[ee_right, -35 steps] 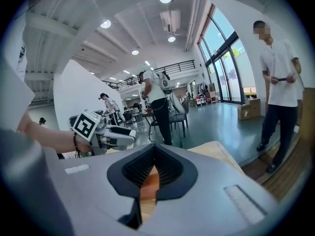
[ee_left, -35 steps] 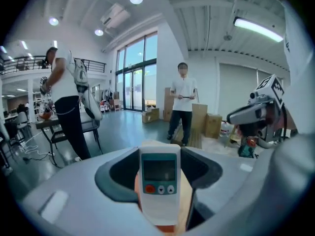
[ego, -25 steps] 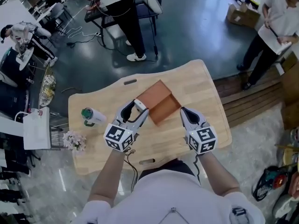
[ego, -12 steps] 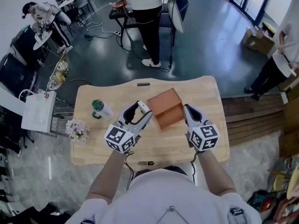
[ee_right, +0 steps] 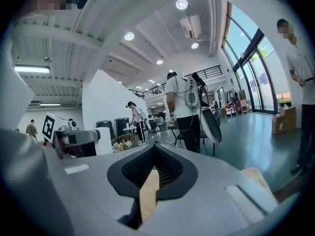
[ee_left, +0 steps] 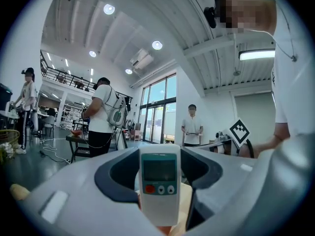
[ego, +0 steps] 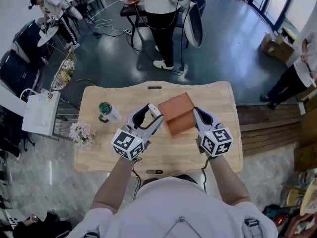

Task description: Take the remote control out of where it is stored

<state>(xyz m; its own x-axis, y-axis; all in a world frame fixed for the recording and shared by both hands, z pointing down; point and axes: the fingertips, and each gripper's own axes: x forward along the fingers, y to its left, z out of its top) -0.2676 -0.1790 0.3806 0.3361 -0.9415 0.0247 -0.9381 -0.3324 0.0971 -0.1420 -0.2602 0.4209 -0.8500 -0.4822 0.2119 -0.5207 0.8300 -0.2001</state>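
- The remote control (ee_left: 159, 181) is a slim white handset. It has a grey-green panel around a small dull screen, and one red button beside two white ones below it.
- It stands upright between the jaws of the left hand-held gripper (ego: 150, 115), which are clamped on its lower body. Its screen end rises clear above the jaw tips, with the button face turned back toward the gripper's camera.
- From the head view, only the remote's white top end shows at the tip of the left hand-held gripper. It sits just beside the near left edge of the brown box (ego: 177, 110), which lies straight ahead of both grippers on the tabletop (ego: 218, 98).
- The left hand-held gripper angles forward and inward toward the box. Its marker cube is tipped up toward the head camera, and a bare forearm runs back behind it to the person's white shirt.
- The right hand-held gripper (ego: 198, 115) mirrors it on the other side, with its tip at the right edge of the box. Its jaws are drawn together on nothing, and only a thin sliver of pale wood colour shows through the slit between the dark ribbed pads.
- A green-lidded cup (ego: 106, 112) lies well off to the left of the left hand-held gripper. A small bunch of flowers (ego: 81, 132) sits further left, at the edge of the tabletop.
- Beyond the far edge of the tabletop, people stand on a glossy dark floor.
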